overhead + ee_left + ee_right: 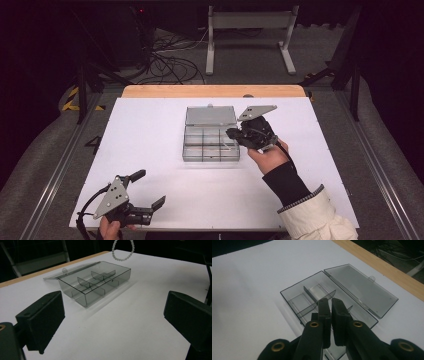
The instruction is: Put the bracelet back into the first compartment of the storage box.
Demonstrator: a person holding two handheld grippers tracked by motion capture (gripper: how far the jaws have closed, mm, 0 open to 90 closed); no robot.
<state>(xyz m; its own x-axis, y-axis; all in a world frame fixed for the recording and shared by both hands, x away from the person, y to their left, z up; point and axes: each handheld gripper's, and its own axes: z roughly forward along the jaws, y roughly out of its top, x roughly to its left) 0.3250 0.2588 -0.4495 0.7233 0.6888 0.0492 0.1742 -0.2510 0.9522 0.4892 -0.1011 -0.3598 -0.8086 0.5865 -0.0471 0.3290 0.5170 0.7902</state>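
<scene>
I see the clear compartment box [210, 145] lying on the white bench [150, 150] a little beyond its middle, closer to the far wooden edge [212, 91] than to the near edge. Its lid [210, 115] is folded back flat on the bench on the far side, still joined along the hinge. Thin dividers split the tray into several cells, and from the left gripper view [95, 285] the cells look bare, though the clear plastic makes that hard to judge.

My right gripper [232, 134] is over the right end of the box, with my right hand [270, 157] just off the box's near right corner. In the right gripper view its jaws stand almost together, with only a thin slit between the pads [323, 307], pointing down over the dividers. A loop of pale beads [122, 251] hangs at the top of the left gripper view, above the far side of the box, about where the right gripper is; I cannot tell from the right gripper view whether the string is pinched between the pads.

My left gripper [150, 189] rests near the near left corner of the bench, well apart from the box. Its jaws stand wide with nothing between them, aimed across the bench toward the box.
</scene>
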